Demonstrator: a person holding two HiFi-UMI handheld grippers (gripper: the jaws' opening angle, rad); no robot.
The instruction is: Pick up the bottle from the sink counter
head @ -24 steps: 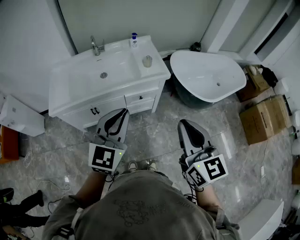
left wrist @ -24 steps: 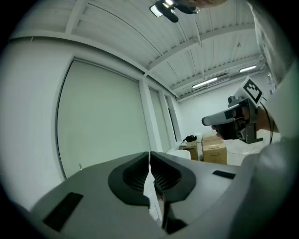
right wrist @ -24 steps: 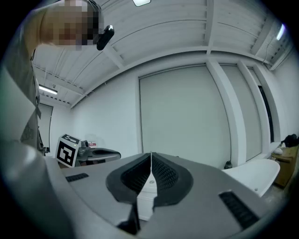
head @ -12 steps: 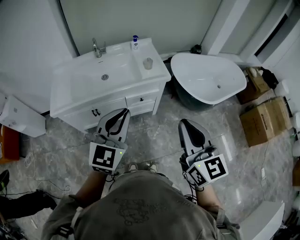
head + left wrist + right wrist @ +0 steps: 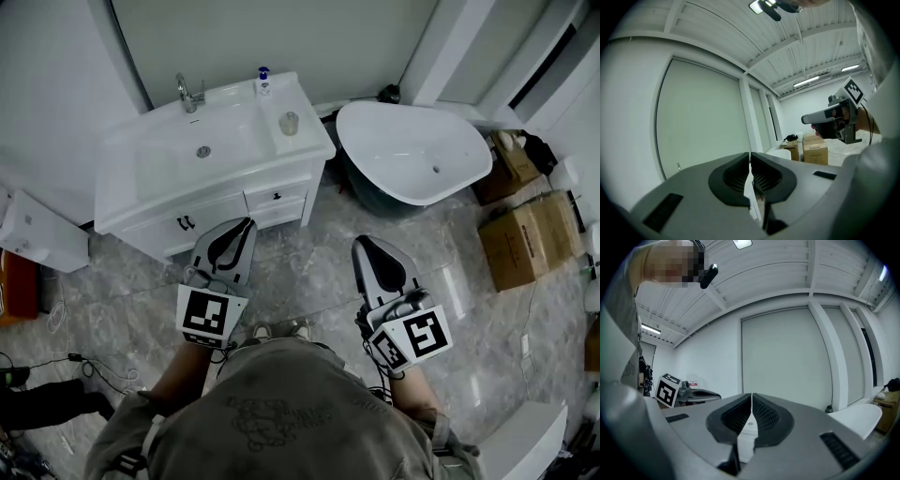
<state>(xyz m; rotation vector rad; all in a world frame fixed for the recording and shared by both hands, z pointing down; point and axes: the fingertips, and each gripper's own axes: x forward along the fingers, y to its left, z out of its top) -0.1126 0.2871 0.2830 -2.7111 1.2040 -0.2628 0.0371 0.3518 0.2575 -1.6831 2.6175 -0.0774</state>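
Observation:
A small white bottle with a blue cap (image 5: 263, 81) stands at the back of the white sink counter (image 5: 298, 149), right of the chrome tap (image 5: 187, 92). A small pale cup (image 5: 289, 122) sits on the counter nearer its front. My left gripper (image 5: 246, 223) is shut and empty, held low in front of the cabinet's drawers. My right gripper (image 5: 361, 243) is shut and empty too, over the floor near the bathtub. In the left gripper view the left gripper (image 5: 750, 159) has its jaws touching; the right gripper (image 5: 751, 401) shows the same in its own view. Both are well short of the bottle.
A white freestanding bathtub (image 5: 417, 155) stands right of the vanity. Cardboard boxes (image 5: 530, 236) lie at the right. A white box (image 5: 33, 232) sits at the far left, with cables (image 5: 89, 370) on the grey marble floor (image 5: 309, 272).
The view has shifted slightly, so the vanity sits a little further left and up. A dark shape at the bottom left has pulled back. Both grippers stay shut and hardly move.

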